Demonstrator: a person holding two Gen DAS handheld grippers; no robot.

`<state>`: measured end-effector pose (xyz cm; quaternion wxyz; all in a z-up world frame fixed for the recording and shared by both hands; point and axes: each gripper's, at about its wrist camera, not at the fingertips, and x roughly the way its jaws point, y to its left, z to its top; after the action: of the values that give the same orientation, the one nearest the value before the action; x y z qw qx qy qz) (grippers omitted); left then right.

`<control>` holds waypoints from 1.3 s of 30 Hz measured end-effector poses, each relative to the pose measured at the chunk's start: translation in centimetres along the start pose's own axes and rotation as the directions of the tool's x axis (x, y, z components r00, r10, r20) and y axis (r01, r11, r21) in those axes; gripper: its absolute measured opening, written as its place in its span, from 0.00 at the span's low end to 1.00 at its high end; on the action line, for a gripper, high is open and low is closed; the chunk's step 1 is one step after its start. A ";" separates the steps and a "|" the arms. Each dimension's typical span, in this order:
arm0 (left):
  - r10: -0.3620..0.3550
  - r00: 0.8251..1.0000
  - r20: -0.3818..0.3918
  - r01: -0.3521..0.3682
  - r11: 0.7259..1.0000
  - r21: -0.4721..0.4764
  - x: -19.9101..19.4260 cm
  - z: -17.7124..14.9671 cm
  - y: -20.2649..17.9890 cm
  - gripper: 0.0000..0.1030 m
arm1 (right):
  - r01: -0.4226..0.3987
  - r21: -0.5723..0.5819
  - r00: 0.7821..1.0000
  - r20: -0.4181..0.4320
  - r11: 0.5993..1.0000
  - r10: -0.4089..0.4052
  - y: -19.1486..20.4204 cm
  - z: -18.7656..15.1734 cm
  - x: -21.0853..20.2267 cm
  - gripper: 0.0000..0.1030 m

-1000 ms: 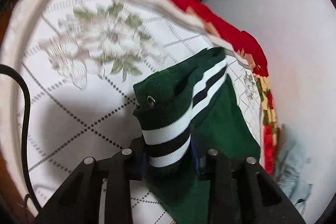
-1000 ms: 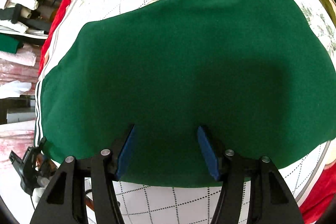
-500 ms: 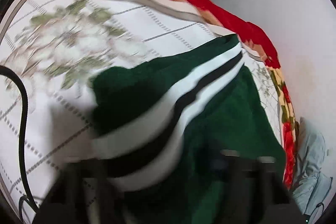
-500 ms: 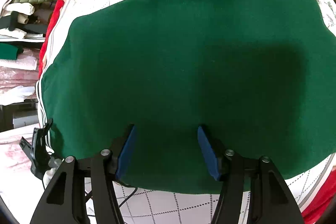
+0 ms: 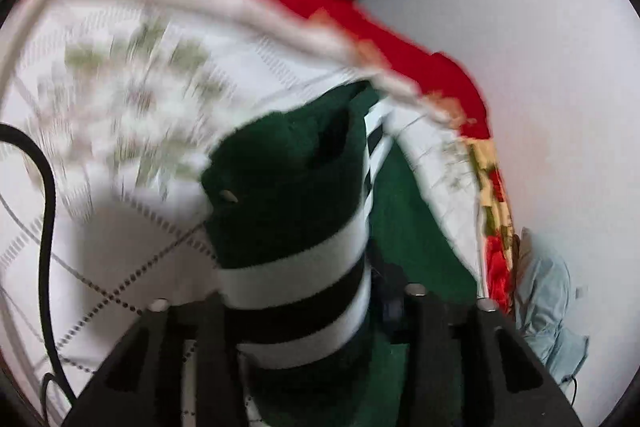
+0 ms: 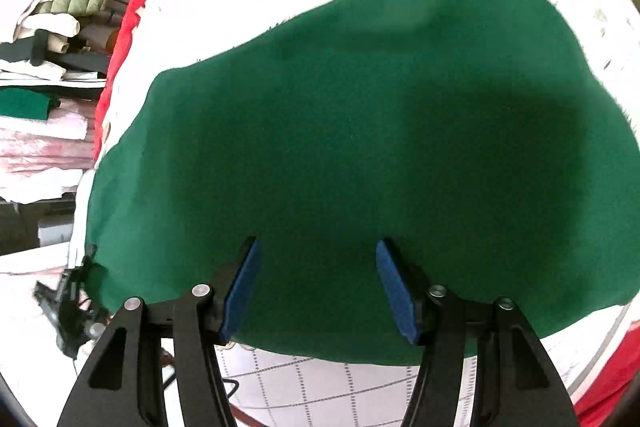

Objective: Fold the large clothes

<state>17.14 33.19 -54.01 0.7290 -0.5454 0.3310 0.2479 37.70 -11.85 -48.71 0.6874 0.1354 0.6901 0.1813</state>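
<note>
A large dark green garment [image 6: 360,147] lies spread flat on a white quilted bedspread [image 6: 320,391]. My left gripper [image 5: 296,291] is shut on the garment's white-and-black striped waistband [image 5: 296,287] and holds that edge bunched and lifted; a metal eyelet [image 5: 229,195] shows on the fold. The left view is motion-blurred. My right gripper [image 6: 318,283] is open, its blue pads [image 6: 242,291] hovering over the garment's near edge, holding nothing. The left gripper shows small at the garment's left corner in the right wrist view [image 6: 74,307].
The bedspread has a floral print [image 5: 128,115] and a red border [image 5: 400,39]. A white wall [image 5: 540,107] runs along the bed's right side, with light blue cloth [image 5: 548,307] on the floor. Stacked clothes on shelves [image 6: 44,67] stand beyond the bed. A black cable [image 5: 44,211] hangs at left.
My left gripper has swung with the striped waistband, which stands bunched upright again after lying stretched half a second ago. My right gripper stays open over the near edge, shifted slightly.
</note>
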 end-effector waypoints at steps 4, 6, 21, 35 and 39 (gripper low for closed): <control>0.007 1.000 -0.003 -0.007 0.999 -0.047 2.0 -1.0 1.1 0.47 | 0.073 -0.002 0.996 0.048 0.997 -0.073 -1.2 0.8 -1.8 0.60; 0.066 0.997 0.039 -0.067 0.998 0.009 1.6 -1.5 -0.4 0.46 | 0.103 0.025 0.992 0.067 0.994 -0.104 -2.5 1.0 -2.7 0.60; 0.063 0.963 0.262 -0.176 0.883 0.435 -7.4 5.7 -12.9 0.20 | 0.076 0.149 0.996 0.036 0.986 -0.082 -7.1 -2.8 -1.5 0.60; -0.126 0.930 -0.345 0.334 0.679 0.654 -0.5 -15.3 -24.7 0.18 | -0.071 0.197 0.997 -0.001 0.978 0.072 -9.4 -5.4 2.9 0.61; -0.020 0.886 -0.464 0.370 0.635 0.678 4.5 -22.2 -24.2 0.18 | -0.074 0.179 0.997 0.000 0.981 0.075 -9.0 -5.1 3.2 0.61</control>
<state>32.87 5.01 -46.21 0.8232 -0.2681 0.4872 -0.1148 33.09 -18.89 -55.55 0.6627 0.2219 0.7005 0.1445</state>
